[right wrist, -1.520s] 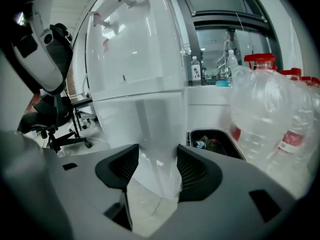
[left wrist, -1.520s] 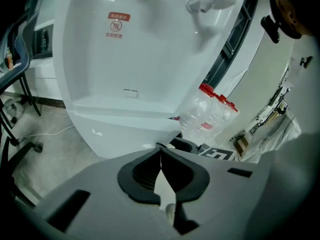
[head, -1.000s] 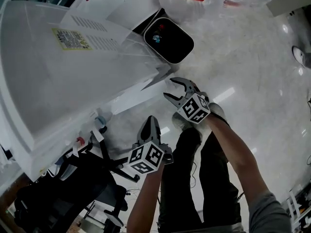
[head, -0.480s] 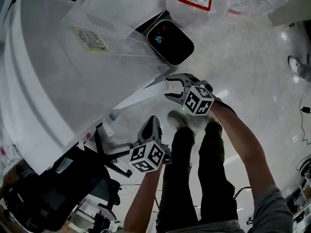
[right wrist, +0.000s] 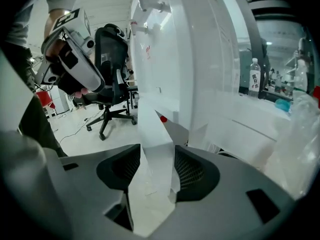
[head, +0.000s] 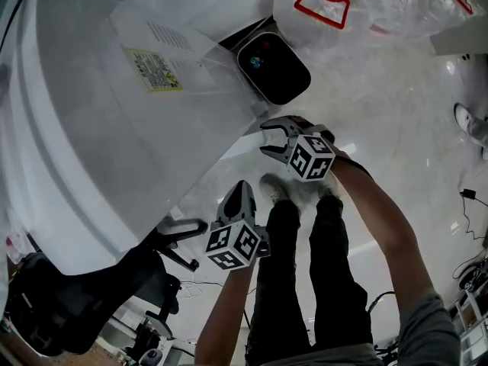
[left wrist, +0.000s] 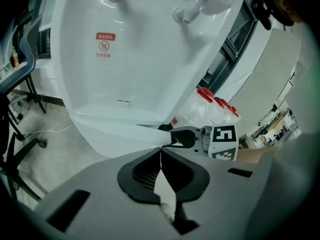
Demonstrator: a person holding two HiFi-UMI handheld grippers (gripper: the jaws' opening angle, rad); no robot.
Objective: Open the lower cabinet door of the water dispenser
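Right hand-held gripper [head: 267,138], jaws wide yet just closing in, clasps the free edge of the lower cabinet door [head: 229,147], ajar at the water dispenser [head: 99,128]; left hand-held gripper [head: 242,185] is closed, empty; best pull along the hinge arc, untwisted.

Water dispenser [head: 99,128]: white, glossy casing; yellow label [head: 156,69] with dark print; red-printed sticker [left wrist: 104,44] on front. Cabinet door [right wrist: 152,134]: plain white. Left gripper [head: 242,185], right gripper [head: 267,137]: grey bodies, black ribbed jaw pads. Marker cubes [head: 310,157]: black square patterns on white. Rounded box [head: 273,67]: black, pale rim. Bottle handles [head: 324,2]: red, on clear plastic. Floor [head: 396,113]: pale grey, marbled, shiny. Office chair [head: 69,311]: black. Trousers [head: 305,280]: black. Sleeve [head: 427,334]: grey.
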